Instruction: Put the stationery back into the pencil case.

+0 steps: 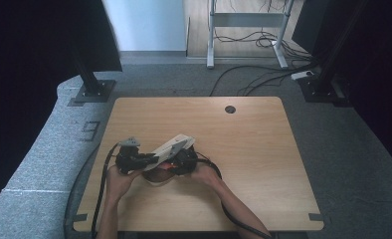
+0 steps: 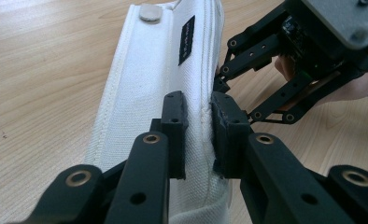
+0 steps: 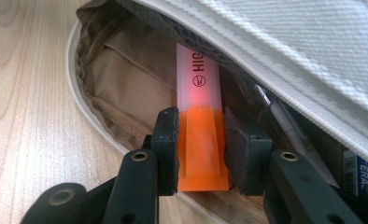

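the highlighter's [image 3: 198,116] far end is hidden inside the pencil case [image 3: 285,42], beyond the right gripper [image 3: 201,140]; beside it an eraser [image 3: 358,175] is cut off.

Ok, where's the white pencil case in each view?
High view: pencil case at table centre-left, between both grippers.
Left gripper view: it runs up the middle from the bottom, its edge pinched by the left gripper.
Right gripper view: its white flap crosses the top right, open mouth below.
Shared landmark: the wooden table.

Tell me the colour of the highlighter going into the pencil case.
Orange body with a frosted translucent cap; the highlighter shows best in the right gripper view.
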Demonstrator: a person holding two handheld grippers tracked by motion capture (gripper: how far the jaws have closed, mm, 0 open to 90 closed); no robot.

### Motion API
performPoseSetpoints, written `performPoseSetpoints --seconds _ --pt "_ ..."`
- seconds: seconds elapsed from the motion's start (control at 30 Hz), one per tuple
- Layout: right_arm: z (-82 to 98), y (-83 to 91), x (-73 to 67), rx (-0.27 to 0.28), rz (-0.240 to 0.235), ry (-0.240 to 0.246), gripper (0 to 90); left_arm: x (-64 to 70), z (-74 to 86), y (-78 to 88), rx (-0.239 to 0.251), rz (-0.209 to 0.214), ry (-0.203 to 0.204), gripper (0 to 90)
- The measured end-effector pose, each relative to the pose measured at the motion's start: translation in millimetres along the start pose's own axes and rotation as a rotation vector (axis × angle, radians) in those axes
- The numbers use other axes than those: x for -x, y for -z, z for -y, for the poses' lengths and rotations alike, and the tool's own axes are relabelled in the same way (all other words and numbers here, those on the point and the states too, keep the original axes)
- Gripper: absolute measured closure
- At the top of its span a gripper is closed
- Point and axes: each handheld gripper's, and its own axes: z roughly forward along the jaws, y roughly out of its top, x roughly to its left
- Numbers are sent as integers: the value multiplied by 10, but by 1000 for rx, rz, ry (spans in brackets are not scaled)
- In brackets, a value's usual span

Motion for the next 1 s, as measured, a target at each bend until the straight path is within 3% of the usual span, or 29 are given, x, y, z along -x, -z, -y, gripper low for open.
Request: performPoseSetpoints --seconds 0.13,0.37,0.5,0.77,1.0 --pt "25 51 14 -3 13 -21 554 -4 2 0 -2 2 1 764" --pt "127 243 -7 9 47 -50 531 -5 3 -4 -5 5 0 760" --pt "199 294 -62 6 32 -62 576 -1 4 -9 -6 5 -2 759" --pt "179 202 -143 -25 74 -40 705 0 5 -10 -4 5 0 758" --pt "139 125 -112 -30 115 -57 734 -11 11 -17 -2 9 7 756"
